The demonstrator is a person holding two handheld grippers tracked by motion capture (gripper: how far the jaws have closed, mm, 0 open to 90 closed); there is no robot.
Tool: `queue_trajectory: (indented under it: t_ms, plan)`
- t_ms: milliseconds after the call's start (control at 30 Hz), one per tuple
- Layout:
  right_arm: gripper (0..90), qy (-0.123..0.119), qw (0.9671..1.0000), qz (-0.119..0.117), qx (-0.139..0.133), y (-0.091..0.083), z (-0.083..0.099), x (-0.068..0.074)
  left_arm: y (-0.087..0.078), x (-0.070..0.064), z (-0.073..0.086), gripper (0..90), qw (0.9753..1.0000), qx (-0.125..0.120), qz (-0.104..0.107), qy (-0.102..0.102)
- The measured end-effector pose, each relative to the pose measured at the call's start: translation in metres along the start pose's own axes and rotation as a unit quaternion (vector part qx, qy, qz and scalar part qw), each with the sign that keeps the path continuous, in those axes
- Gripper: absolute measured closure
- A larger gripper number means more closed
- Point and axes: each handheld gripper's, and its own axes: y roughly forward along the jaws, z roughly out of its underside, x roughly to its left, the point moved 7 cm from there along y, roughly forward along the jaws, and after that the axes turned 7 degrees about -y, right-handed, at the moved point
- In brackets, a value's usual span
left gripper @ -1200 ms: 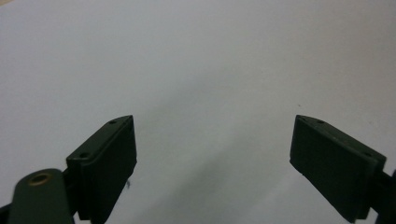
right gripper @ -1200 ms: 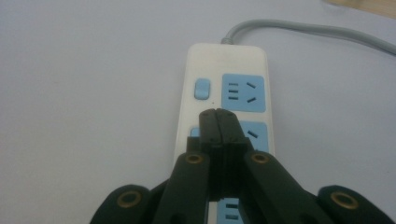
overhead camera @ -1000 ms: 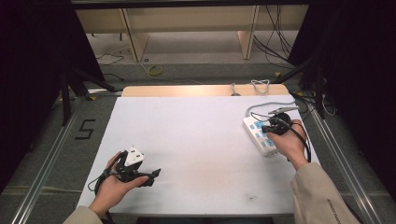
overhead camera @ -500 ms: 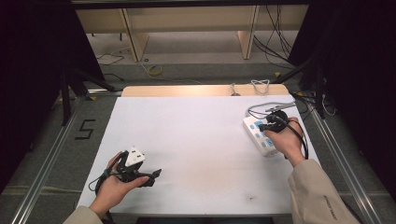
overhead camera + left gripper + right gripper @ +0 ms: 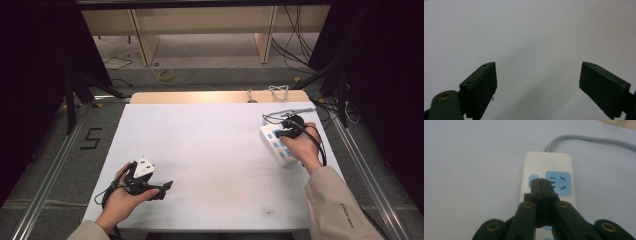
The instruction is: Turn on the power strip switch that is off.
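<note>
A white power strip (image 5: 281,151) with blue socket faces lies at the right side of the white table (image 5: 215,150). Its grey cable (image 5: 290,112) leaves from the far end. My right gripper (image 5: 281,131) is over the strip's far end. In the right gripper view the right gripper (image 5: 540,180) is shut with nothing held, and its tips rest at a small blue switch (image 5: 533,178) beside the blue socket (image 5: 561,184) of the power strip (image 5: 549,162). My left gripper (image 5: 164,189) sits near the front left corner. In the left gripper view the left gripper (image 5: 538,65) is wide open over bare table.
A wooden strip (image 5: 215,96) borders the table's far edge, with wooden shelving and loose cables on the floor beyond. Metal rails run along both sides of the table. A "5" mark (image 5: 90,139) is on the floor at the left.
My right gripper has crept a little left and away along the power strip toward its cable end. The left gripper has stayed where it was.
</note>
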Motion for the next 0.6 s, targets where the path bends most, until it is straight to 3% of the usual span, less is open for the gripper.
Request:
queue_trajectory:
  t_ms: [433, 600]
  plan:
    - [90.0, 0.003, 1.0, -0.001, 0.001, 0.0, -0.008, -0.004, 0.0, -0.001, -0.001, 14.4, 1.0, -0.001, 0.002, 0.002]
    - [90.0, 0.004, 0.9999, -0.006, 0.009, 0.009, -0.009, -0.004, 0.0, -0.001, -0.001, 14.3, 1.0, -0.001, 0.001, 0.002]
